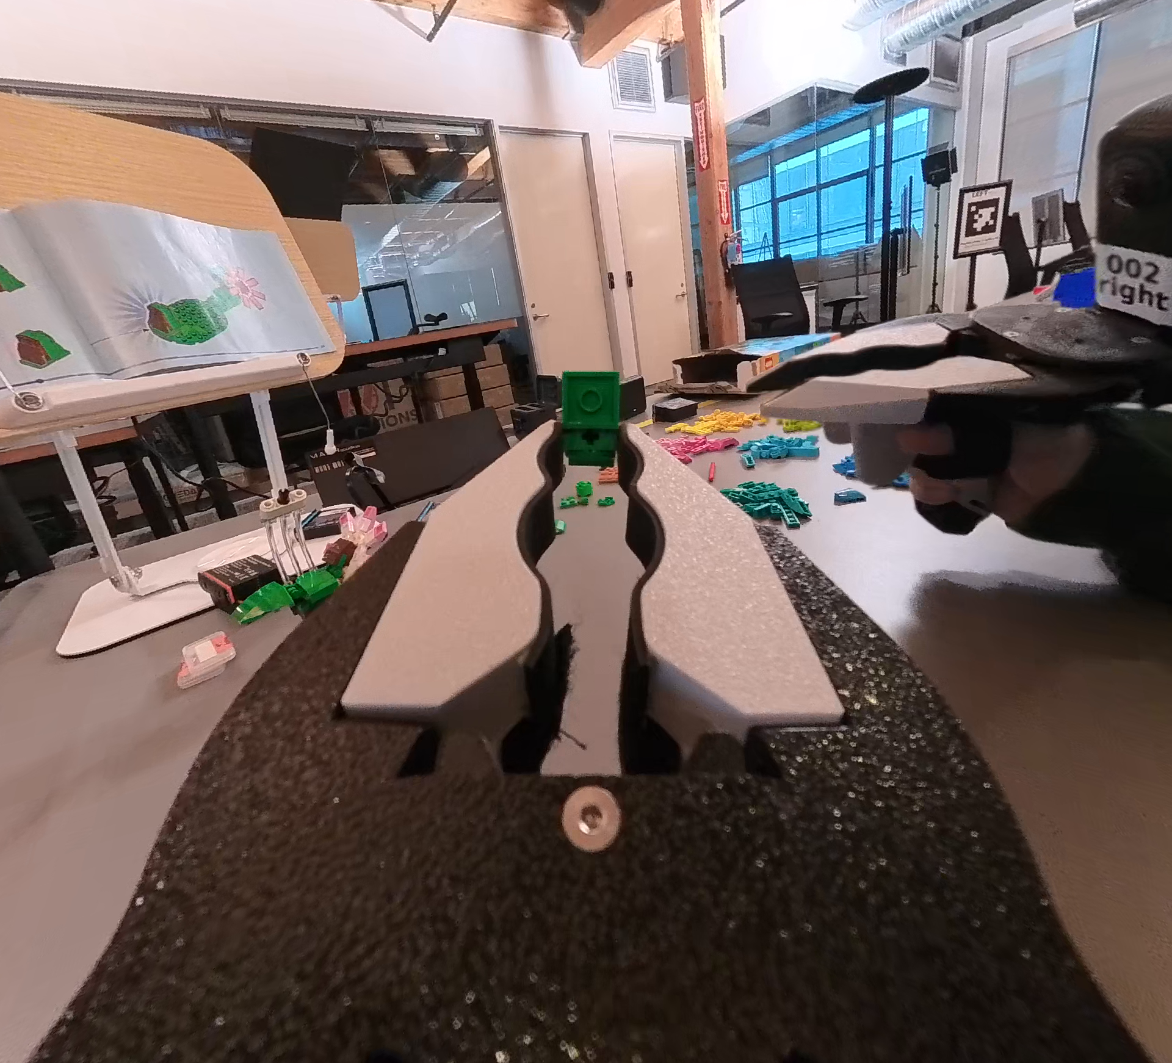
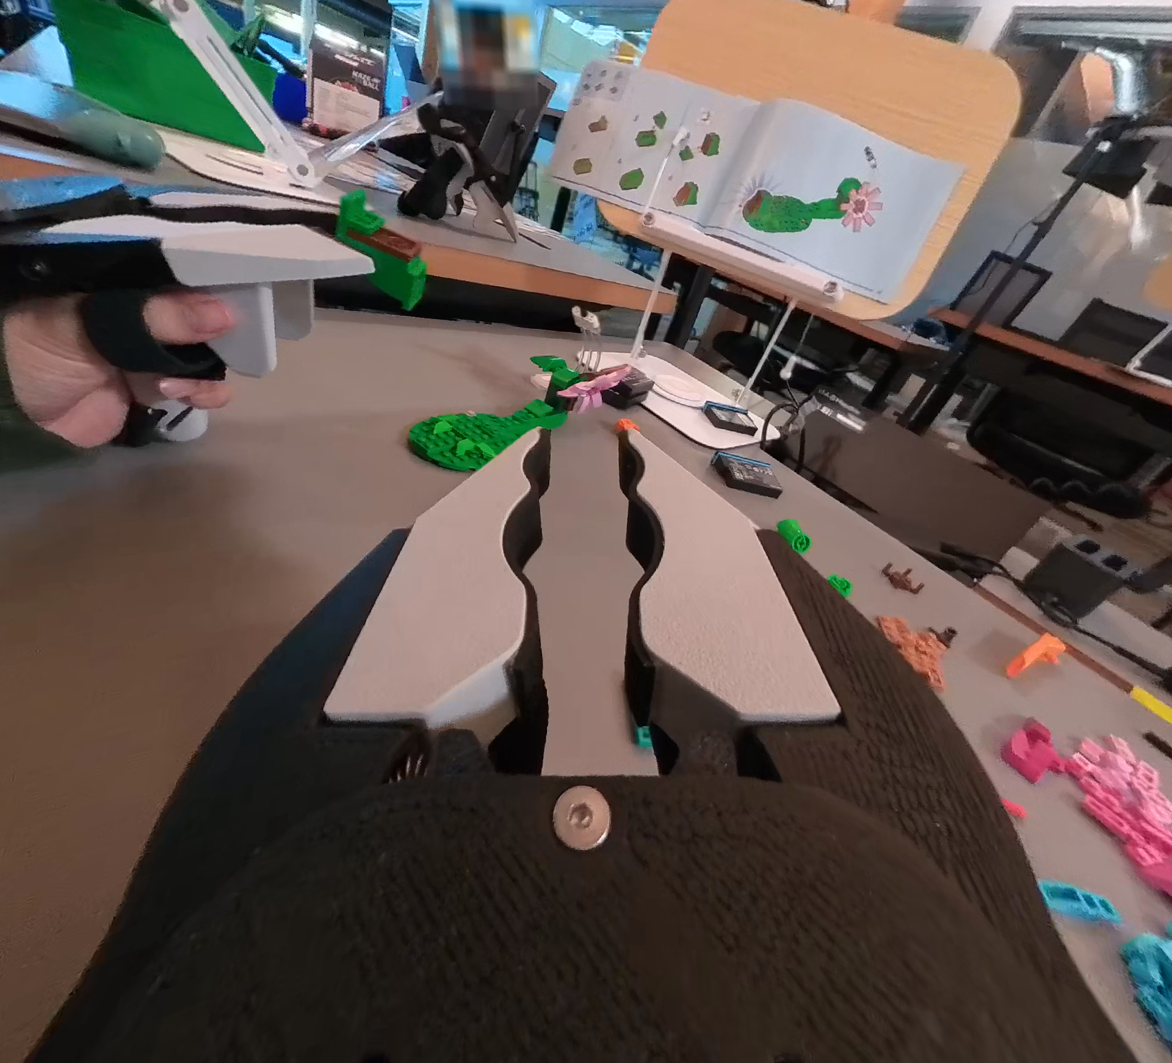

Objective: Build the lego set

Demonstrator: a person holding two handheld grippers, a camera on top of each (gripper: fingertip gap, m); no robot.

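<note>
Two handheld grippers worked over a grey table point(image 2: 190, 525) strewn with sorted bricks. Farthest left in the left wrist view, an open instruction booklet point(image 1: 158, 297) rested on a pale wooden stand point(image 1: 127, 170) with a white base. Below it lay a flat green leaf-shaped lego assembly point(image 1: 285, 589), close to some pale pink petal pieces point(image 1: 364, 528).

At centre, the left gripper point(image 1: 590, 436) pinched a small green brick assembly point(image 1: 590, 398) between its grey fingertips, lifted clear of the table. That assembly showed a square green face with one round stud, above a darker green block with a cross-shaped hole. In the right wrist view the same piece point(image 2: 380, 253) looked stepped, with a brown tile set into its green body. A person's hand point(image 2: 95, 367) gripped the left gripper's handle.

Behind the held piece lay scattered green bits point(image 1: 580, 500), then separate piles of yellow bricks point(image 1: 716, 421), pink bricks point(image 1: 694, 446) and teal bricks point(image 1: 767, 500).

On the right, the right gripper point(image 2: 580, 436) hovered with its fingers parted by a narrow gap and nothing between them. Just beyond its tips sat a tiny orange piece point(image 2: 625, 426) and the green leaf plate point(image 2: 469, 436), joined by a green stem to a pink flower point(image 2: 593, 389). Two black battery packs point(image 2: 742, 471) lay beside the stand's base.
</note>
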